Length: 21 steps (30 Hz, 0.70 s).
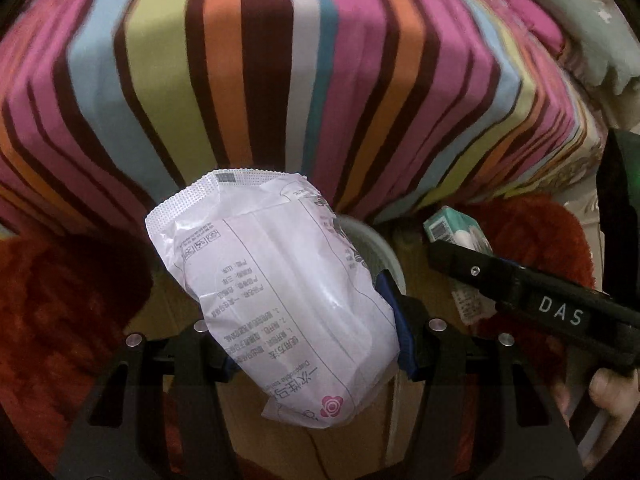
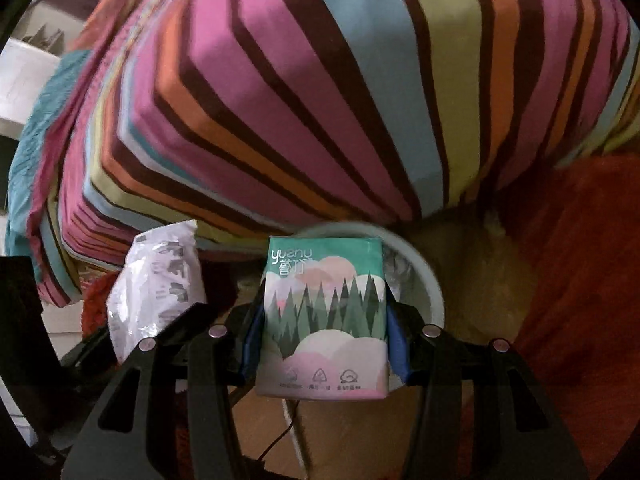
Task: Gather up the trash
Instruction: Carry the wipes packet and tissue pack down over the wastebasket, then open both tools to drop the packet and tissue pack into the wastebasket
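Observation:
My left gripper (image 1: 316, 344) is shut on a white plastic wrapper (image 1: 276, 292) printed with grey text and a pink flower. Its blue pads press the wrapper's sides. My right gripper (image 2: 324, 340) is shut on a green tissue pack (image 2: 324, 320) with a forest picture. Both hang over a pale round bin (image 2: 428, 280), whose rim (image 1: 380, 248) shows behind the wrapper. In the left wrist view the right gripper (image 1: 532, 300) comes in from the right with the tissue pack (image 1: 456, 232). The white wrapper (image 2: 156, 284) shows at the left in the right wrist view.
A bed with a striped sheet (image 1: 280, 64) of many colours fills the background. Red shaggy rugs (image 1: 60, 320) lie on the wooden floor (image 2: 472, 248) on either side of the bin. A hand (image 1: 608, 396) holds the right gripper's grip. A thin cable (image 2: 288, 428) runs across the floor.

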Tool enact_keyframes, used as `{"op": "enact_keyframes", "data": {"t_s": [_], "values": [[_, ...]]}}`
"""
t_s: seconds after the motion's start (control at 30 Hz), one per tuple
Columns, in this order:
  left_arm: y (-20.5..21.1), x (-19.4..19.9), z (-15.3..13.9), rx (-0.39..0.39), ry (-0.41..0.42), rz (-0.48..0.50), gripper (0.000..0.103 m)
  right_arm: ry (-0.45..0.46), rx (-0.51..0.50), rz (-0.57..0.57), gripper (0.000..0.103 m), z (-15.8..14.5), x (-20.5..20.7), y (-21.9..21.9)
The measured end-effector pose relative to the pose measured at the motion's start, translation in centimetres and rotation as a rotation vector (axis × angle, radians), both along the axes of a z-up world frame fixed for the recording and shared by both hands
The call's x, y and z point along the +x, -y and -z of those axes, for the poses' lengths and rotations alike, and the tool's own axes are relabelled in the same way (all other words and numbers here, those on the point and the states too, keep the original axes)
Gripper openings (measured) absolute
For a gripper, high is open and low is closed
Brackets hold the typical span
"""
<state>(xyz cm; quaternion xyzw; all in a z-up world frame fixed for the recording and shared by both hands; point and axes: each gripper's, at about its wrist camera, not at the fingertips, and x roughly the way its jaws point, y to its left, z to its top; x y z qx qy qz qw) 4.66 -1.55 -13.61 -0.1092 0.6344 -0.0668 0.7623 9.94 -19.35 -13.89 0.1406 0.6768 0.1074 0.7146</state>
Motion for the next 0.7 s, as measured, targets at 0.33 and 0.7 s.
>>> {"op": "enact_keyframes", "data": {"t_s": [0.33,0.7], "values": [[1.1,-0.1,4.5,0.024,-0.184,0.059,0.057,-0.192,0.020,0.041,0.048,4.6,-0.2,0.6],[1.0,0.4,9.1,0.004,-0.344,0.024,0.057,-0.330,-0.002,0.058,0.048,8.6,-0.4,0.1]]}}
